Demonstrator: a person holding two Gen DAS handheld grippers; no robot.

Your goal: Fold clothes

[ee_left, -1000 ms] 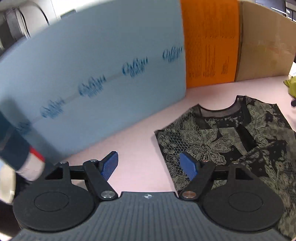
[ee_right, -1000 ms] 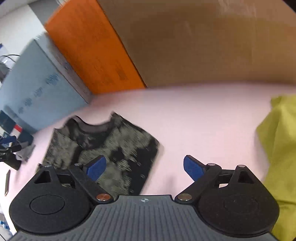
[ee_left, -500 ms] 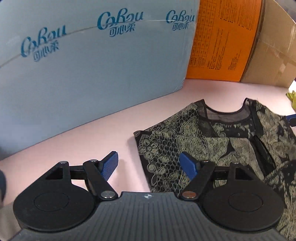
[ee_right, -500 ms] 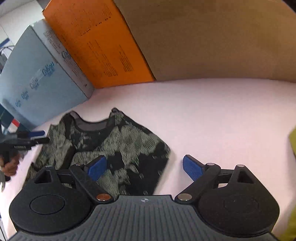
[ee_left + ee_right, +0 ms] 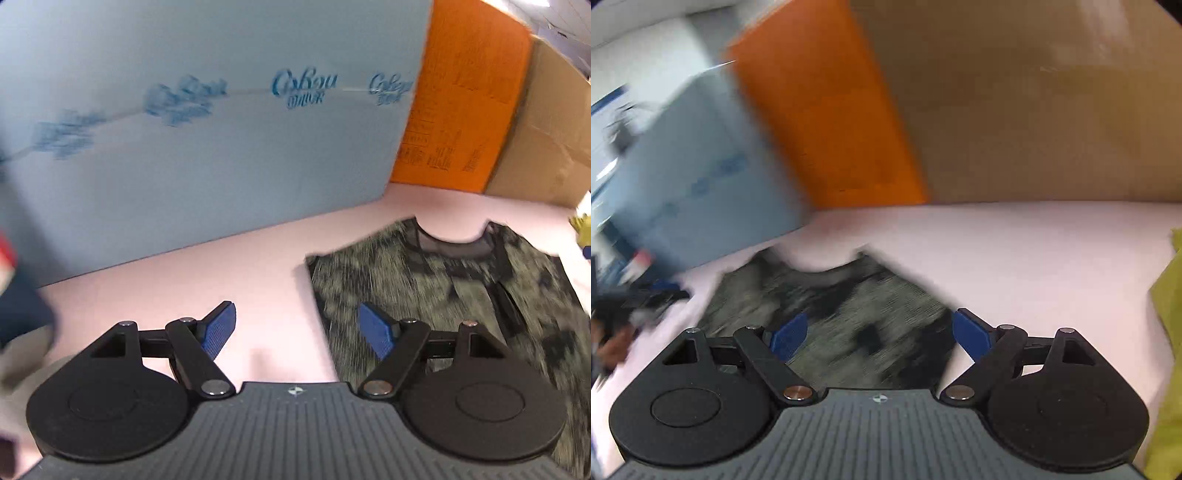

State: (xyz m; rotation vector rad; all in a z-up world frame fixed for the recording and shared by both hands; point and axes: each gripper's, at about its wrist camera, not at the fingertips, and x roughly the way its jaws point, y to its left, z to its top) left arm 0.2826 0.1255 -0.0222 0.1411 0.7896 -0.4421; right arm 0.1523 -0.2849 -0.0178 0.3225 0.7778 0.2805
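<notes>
A dark sleeveless top with a pale floral print [image 5: 443, 280] lies flat on the pink table [image 5: 240, 266], its neckline toward the boxes. My left gripper [image 5: 295, 317] hovers open over the garment's left edge: its right finger [image 5: 373, 328] is above the cloth and its left finger above bare table. In the right wrist view the same top [image 5: 849, 306] lies under my right gripper [image 5: 879, 321]. That gripper's jaws are closing slightly but stand wide, with nothing pressed between them. Its right finger [image 5: 971, 332] is over the garment's right edge. Both views are blurred.
A light blue box [image 5: 184, 129], an orange box [image 5: 461, 110] and a brown cardboard box [image 5: 546, 129] wall the table's far side. A yellow-green cloth [image 5: 1167, 332] lies at the right. A hand [image 5: 613, 343] holding the other gripper shows at the right wrist view's left edge.
The right gripper has moved in over the top, whose right edge now sits between its fingers. The left view has swung and dropped, so the garment sits further right.
</notes>
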